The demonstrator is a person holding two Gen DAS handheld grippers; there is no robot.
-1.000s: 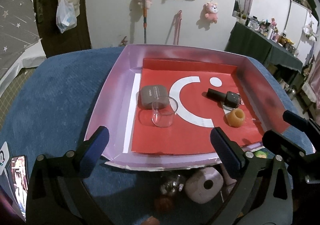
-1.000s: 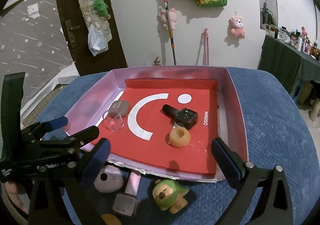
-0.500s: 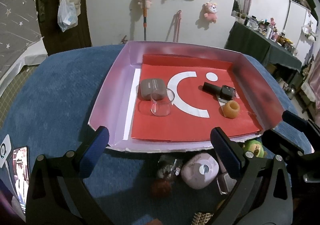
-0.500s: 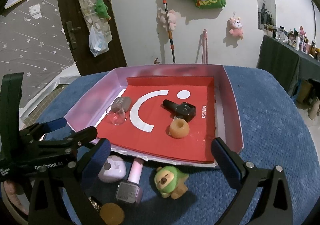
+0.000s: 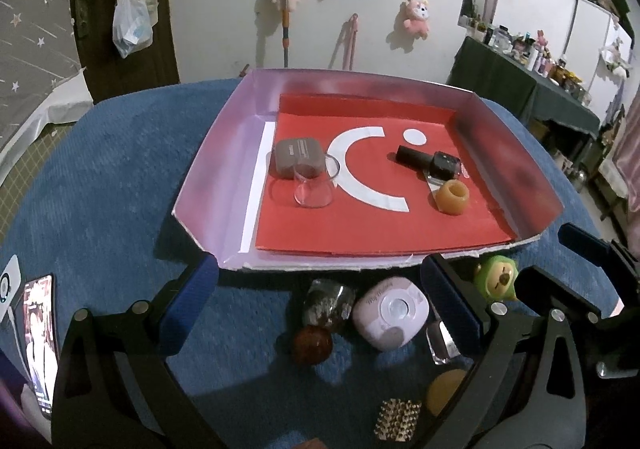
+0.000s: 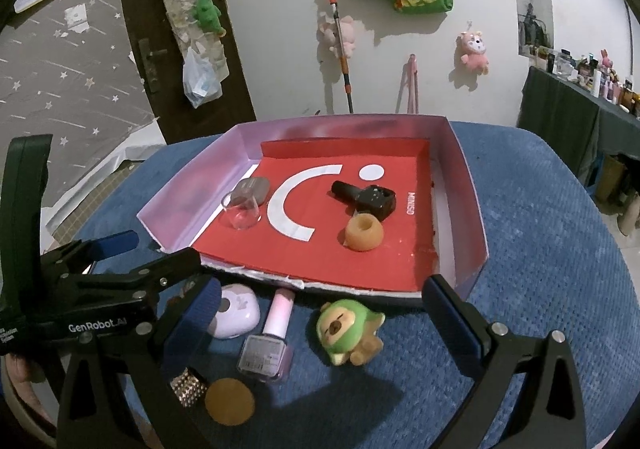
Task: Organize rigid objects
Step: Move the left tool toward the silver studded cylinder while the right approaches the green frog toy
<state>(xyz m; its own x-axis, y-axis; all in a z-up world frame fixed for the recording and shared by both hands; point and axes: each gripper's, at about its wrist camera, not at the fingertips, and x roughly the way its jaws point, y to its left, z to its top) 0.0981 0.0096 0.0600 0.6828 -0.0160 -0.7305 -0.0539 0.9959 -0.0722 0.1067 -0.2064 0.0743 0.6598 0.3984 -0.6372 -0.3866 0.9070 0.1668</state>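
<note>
Right wrist: green toy (image 6: 348, 331) between spread fingers — untouched.

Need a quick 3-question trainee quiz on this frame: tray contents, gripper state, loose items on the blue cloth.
1. True or false: the clear glass cup stands in the tray, right in front of the grey case.
2. Which lies outside the tray on the blue cloth? A) orange ring B) green plush toy C) black watch
3. Fill in: both the left gripper and the right gripper are ____ and hold nothing.

Key: 1 true; 2 B; 3 open.
</note>
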